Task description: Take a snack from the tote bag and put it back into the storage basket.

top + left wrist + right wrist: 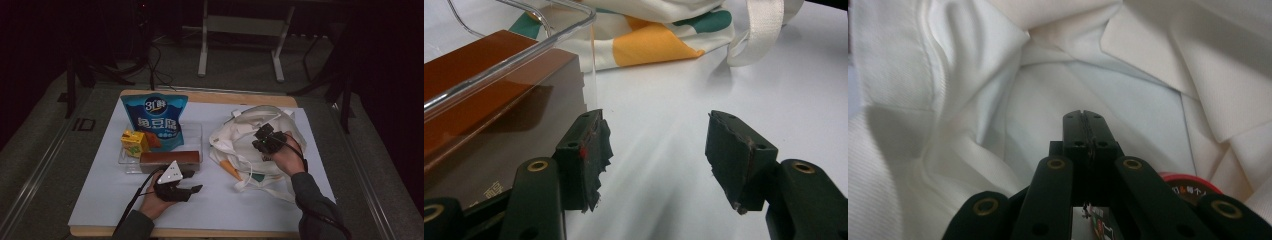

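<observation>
A white cloth bag (235, 137) with yellow and green print lies on the right of the table. My right gripper (263, 133) points into its mouth. In the right gripper view the bag's white lining (1058, 100) lies all around, and the right gripper (1087, 120) has its jaws pressed together with nothing visible between the pads. A red-rimmed round thing (1193, 184) lies just under the jaws at the right. My left gripper (193, 181) rests low on the table, open and empty. In its own view the left gripper (656, 150) sits beside a long brown box (489, 100).
A clear tray (125, 164) at the left holds the brown box (170, 159), a yellow carton (134, 142) and an upright blue snack bag (155, 117). The bag's strap (759, 30) loops onto the white table cover (115, 200). Metal stand legs (202, 60) rise beyond the table.
</observation>
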Motion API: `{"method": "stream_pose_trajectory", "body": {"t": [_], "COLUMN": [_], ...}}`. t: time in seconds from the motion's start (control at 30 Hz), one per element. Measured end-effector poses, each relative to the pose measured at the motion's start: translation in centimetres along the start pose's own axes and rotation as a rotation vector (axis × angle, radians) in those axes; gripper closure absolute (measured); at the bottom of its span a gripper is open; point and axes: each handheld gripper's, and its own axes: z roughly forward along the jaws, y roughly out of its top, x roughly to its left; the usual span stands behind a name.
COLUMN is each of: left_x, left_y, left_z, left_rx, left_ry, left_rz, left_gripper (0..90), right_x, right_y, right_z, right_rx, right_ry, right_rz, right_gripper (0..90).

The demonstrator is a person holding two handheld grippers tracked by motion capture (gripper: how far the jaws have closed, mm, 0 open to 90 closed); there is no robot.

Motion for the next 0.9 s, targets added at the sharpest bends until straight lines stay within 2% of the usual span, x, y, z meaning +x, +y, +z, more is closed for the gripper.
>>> {"method": "stream_pose_trajectory", "body": {"t": [0.7, 0.9], "left_x": [0.1, 0.1], "left_y": [0.0, 0.0], "left_z": [0.0, 0.0], "left_rx": [0.0, -0.001], "left_ry": [-0.003, -0.003], "left_rz": [-0.005, -0.005], "left_gripper": [40.9, 40.9], "right_x": [-0.6, -0.7], "right_y": [-1.2, -0.9], "right_z": [1.5, 1.7], "right_rx": [0.132, 0.136], "right_ry": [-0.07, -0.089], "right_rz": [-0.02, -0.024], "right_gripper": [90.0, 90.0]}}
